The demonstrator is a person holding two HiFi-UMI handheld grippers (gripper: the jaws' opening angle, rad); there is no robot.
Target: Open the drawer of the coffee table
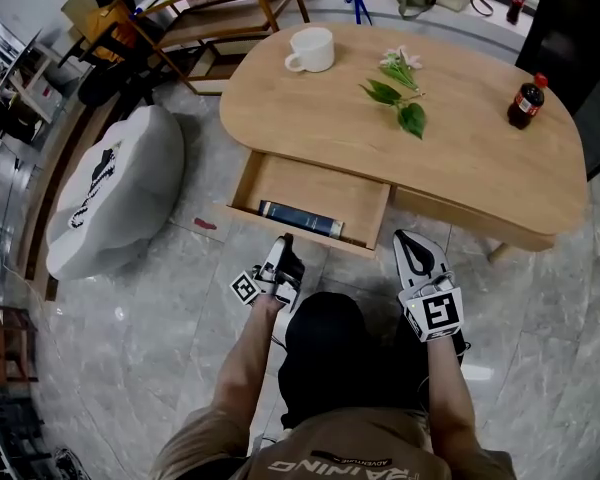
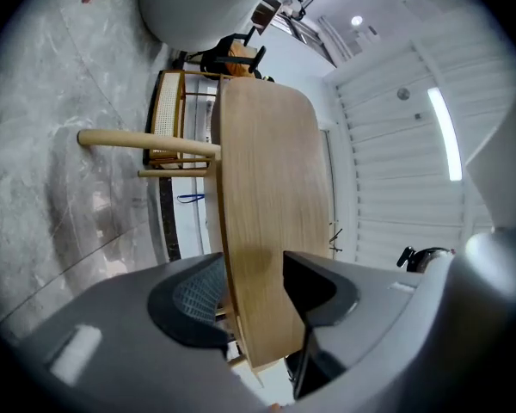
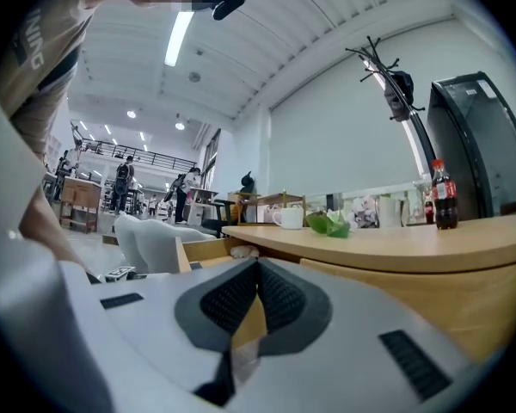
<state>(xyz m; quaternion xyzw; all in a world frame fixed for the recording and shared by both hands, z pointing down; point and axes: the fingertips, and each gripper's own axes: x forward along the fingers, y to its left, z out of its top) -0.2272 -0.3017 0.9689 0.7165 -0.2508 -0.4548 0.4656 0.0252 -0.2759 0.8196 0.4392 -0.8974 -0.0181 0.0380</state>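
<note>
On the table I see a cup, a leafy sprig and a bottle; a grey pouf sits left. The drawer, under the table's near edge, stands pulled out, pale wood, with a book inside. My left gripper hangs open at its front; my right gripper is closed, empty.

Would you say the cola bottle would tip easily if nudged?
Probably: the bottle stands upright, tall and narrow, so a high nudge may topple it. It looks nearly full, so likely heavyish. Tipped, its round body might roll across the table.
</note>
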